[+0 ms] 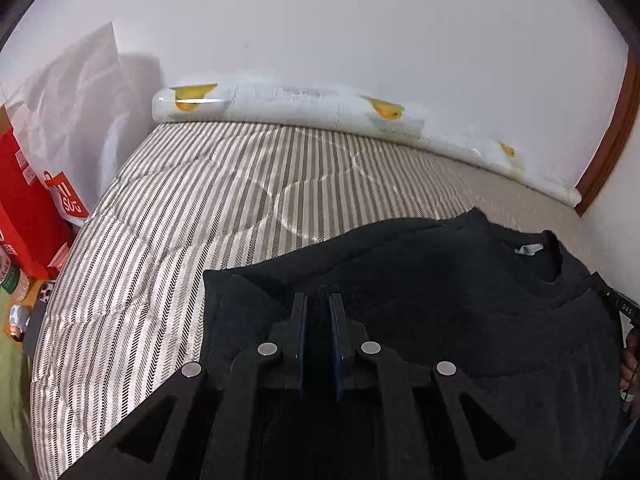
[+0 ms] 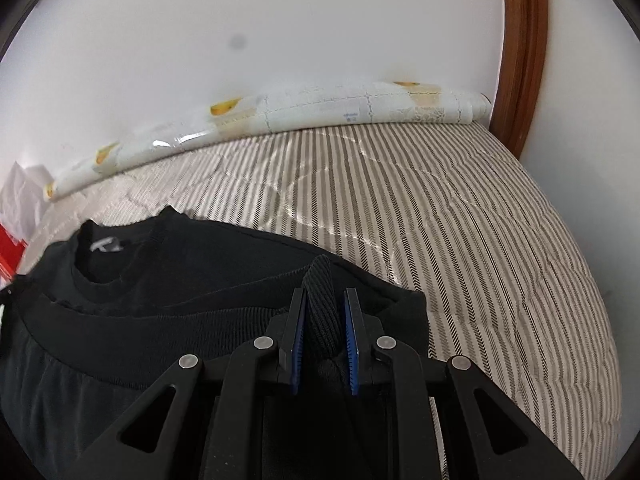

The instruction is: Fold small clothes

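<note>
A black knitted sweater (image 1: 440,280) lies on a striped mattress (image 1: 220,200), its neck opening and grey label toward the far wall. In the left wrist view my left gripper (image 1: 319,300) is shut on a thin fold of the sweater's black fabric near its left edge. The right wrist view shows the same sweater (image 2: 180,280), with my right gripper (image 2: 325,296) shut on a ribbed band of it that sticks up between the blue pads. The collar (image 2: 108,264) sits to the left of that gripper.
A rolled white sheet with yellow fruit prints (image 1: 320,108) lies along the white wall at the mattress's far edge. Red boxes and a white bag (image 1: 36,184) stand at the left. A brown wooden frame (image 2: 524,52) rises at the right. Bare striped mattress (image 2: 480,240) stretches right of the sweater.
</note>
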A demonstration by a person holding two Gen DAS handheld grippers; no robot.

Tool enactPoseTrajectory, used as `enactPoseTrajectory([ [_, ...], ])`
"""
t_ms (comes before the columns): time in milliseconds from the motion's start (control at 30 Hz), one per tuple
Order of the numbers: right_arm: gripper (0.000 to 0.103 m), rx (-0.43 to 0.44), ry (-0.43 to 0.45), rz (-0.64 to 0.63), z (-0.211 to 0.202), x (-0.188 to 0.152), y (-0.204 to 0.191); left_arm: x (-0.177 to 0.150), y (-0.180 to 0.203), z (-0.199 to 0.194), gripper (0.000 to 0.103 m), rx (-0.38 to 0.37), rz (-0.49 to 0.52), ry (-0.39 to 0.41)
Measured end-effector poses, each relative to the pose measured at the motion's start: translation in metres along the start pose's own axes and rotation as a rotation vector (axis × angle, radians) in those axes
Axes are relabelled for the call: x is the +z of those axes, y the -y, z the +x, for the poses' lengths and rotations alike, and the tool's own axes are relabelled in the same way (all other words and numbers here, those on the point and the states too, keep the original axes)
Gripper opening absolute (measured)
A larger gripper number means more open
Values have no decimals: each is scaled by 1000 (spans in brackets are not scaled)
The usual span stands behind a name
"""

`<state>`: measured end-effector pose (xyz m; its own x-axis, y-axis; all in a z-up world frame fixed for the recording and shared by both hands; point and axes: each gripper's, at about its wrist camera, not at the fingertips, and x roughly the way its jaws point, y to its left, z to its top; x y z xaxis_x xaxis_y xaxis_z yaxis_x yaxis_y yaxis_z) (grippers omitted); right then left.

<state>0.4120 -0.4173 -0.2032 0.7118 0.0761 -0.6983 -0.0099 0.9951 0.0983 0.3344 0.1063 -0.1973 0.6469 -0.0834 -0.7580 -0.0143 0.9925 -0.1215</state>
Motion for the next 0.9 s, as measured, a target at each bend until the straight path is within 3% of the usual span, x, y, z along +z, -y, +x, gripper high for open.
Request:
enactPoseTrajectory([
  [67, 18, -17, -6, -14, 3, 0, -3, 0, 0, -1, 14, 7, 1, 5],
  [167, 28, -31, -17, -25, 2, -2, -4, -3, -2, -7, 19, 3, -19, -4],
  [233, 32, -37, -20, -39, -4, -4, -4, -8, -1, -15, 28, -9, -22, -14],
  [300, 41, -62, -9, -63, -16, -8, -8, -14, 0, -24, 45, -15, -17, -7],
  [400, 46, -135, 40, -99, -45, -18, -19, -26, 3, -43, 55, 0, -1, 10],
  [600, 53, -98, 99, -131, -99, -37, -59, -58, 10, -84, 55, 8, 2, 56],
  [900, 53, 20, 128, -175, -123, -69, -138, -97, -1, -132, 55, 39, -24, 92],
])
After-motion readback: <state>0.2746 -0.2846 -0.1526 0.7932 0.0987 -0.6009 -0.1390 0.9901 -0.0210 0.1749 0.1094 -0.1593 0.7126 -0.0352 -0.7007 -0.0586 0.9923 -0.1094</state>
